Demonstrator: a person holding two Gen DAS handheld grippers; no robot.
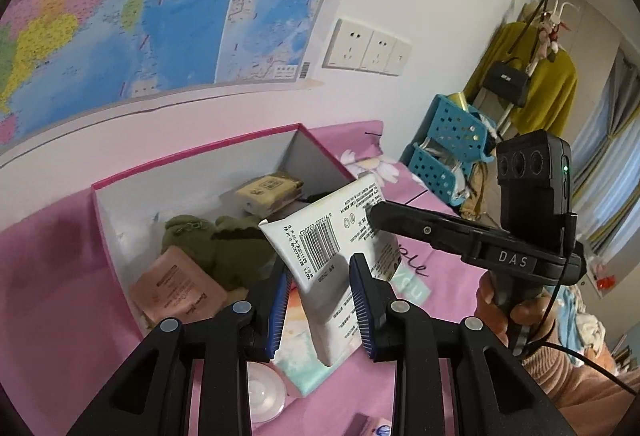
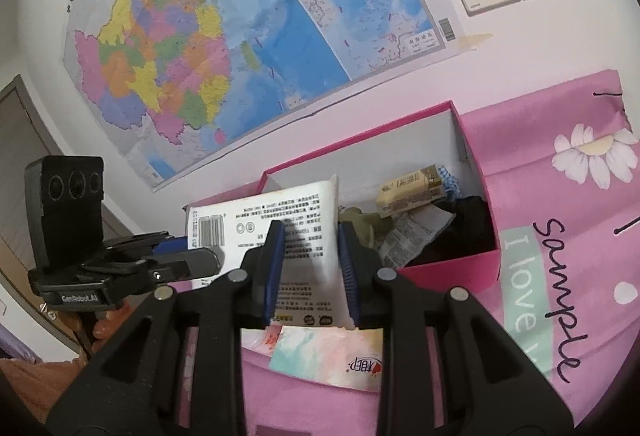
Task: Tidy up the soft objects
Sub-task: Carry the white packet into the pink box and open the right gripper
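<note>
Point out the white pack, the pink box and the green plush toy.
white pack (image 1: 320, 236), left wrist view, barcode end.
pink box (image 2: 476, 260), right wrist view, near outer wall.
green plush toy (image 1: 236, 252), left wrist view, its body.

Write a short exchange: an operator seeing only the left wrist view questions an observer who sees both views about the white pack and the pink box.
Operator: Are the right tongs truly gripping the white pack?
Observer: Yes, both their blue pads press its sides.
Operator: What does the pack hide inside the pink box?
Observer: A black soft item in the corner nearest the right wrist camera.
</note>
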